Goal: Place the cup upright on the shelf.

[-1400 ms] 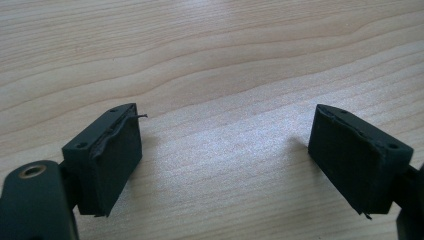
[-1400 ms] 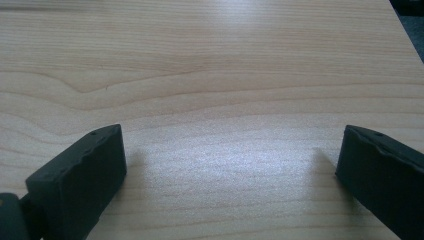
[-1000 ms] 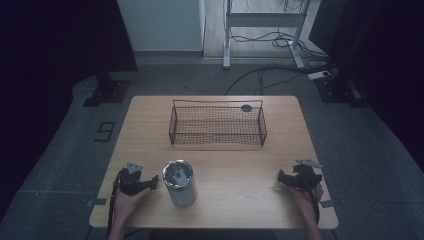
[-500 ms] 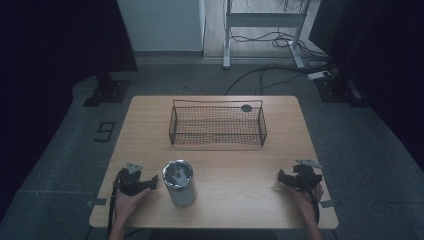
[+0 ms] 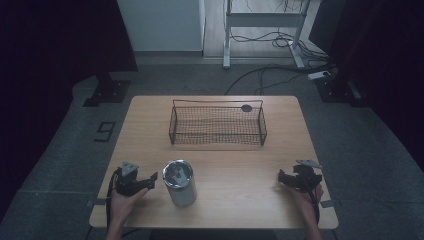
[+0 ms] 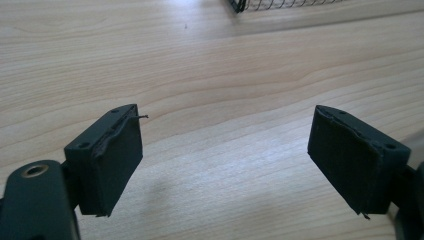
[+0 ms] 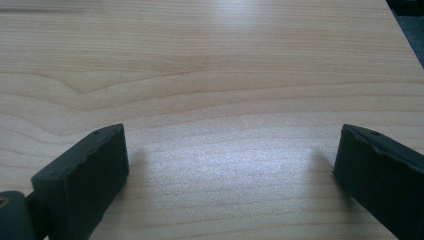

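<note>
A shiny metal cup (image 5: 180, 182) stands upright near the table's front edge, left of centre. Just left of it rests my left gripper (image 5: 150, 180), held in a hand, open and pointing toward the cup without touching it. In the left gripper view the left gripper (image 6: 225, 165) has its jaws wide apart over bare wood. My right gripper (image 5: 283, 178) lies at the front right, also open and holding nothing. The right gripper view has the right gripper (image 7: 230, 180) with only wood grain between its jaws. A black wire basket (image 5: 218, 124) sits at the back middle.
The wooden table (image 5: 235, 170) has bare room between the cup and the right gripper. A small dark round spot (image 5: 246, 107) lies behind the basket. The basket's corner (image 6: 240, 5) peeks in at the top of the left gripper view. Cables and stand legs are on the floor beyond.
</note>
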Action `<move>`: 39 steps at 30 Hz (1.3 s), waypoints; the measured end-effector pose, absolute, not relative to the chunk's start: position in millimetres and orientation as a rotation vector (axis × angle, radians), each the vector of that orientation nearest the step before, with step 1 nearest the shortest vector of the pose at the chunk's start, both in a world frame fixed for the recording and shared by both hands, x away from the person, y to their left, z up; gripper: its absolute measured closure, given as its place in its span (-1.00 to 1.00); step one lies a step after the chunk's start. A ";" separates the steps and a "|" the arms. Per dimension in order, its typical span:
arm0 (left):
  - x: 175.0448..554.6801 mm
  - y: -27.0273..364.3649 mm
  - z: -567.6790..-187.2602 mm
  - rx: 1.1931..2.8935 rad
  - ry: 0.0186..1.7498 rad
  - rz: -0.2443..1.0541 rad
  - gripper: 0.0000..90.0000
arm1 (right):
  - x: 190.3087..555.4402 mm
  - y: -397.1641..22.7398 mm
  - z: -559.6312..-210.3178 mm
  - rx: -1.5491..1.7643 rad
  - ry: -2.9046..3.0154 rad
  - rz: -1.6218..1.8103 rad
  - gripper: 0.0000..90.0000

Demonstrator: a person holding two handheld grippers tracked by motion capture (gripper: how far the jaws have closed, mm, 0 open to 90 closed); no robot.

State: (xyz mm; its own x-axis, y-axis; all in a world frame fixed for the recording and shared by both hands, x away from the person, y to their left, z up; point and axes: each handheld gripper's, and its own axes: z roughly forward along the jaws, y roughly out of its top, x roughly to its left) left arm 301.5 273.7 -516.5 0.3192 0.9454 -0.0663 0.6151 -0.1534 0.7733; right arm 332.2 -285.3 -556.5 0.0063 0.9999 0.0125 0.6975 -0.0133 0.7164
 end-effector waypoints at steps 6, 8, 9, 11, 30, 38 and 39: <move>294.0 272.6 -507.2 1.831 1.341 0.560 -0.68 | 332.2 -285.3 -556.5 1.764 1.743 0.749 -0.98; 290.1 272.1 -503.3 1.821 1.325 0.554 -0.68 | 332.0 -285.3 -556.5 1.765 1.742 0.749 -0.97; 288.2 272.1 -501.7 1.812 1.318 0.548 -0.68 | 331.8 -285.4 -556.4 1.766 1.741 0.748 -0.97; 284.7 271.9 -499.3 1.796 1.311 0.531 -0.68 | 331.0 -285.4 -556.5 1.771 1.734 0.750 -0.96; 259.7 256.8 -473.4 1.810 1.144 0.477 -0.72 | 329.7 -285.9 -556.5 1.767 1.732 0.750 -0.95; 255.4 256.4 -468.5 1.812 1.100 0.436 -0.77 | 329.7 -286.0 -556.5 1.767 1.732 0.750 -0.95; 254.3 256.6 -466.9 1.811 1.091 0.431 -0.78 | 329.7 -286.0 -556.5 1.767 1.732 0.750 -0.94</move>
State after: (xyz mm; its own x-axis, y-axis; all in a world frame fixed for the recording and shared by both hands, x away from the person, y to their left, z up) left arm 254.3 256.6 -466.9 0.5411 0.8255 -0.1606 0.4932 -0.1568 0.8556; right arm 329.7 -286.0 -556.5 0.0148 0.9998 0.0130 0.6936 -0.0196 0.7201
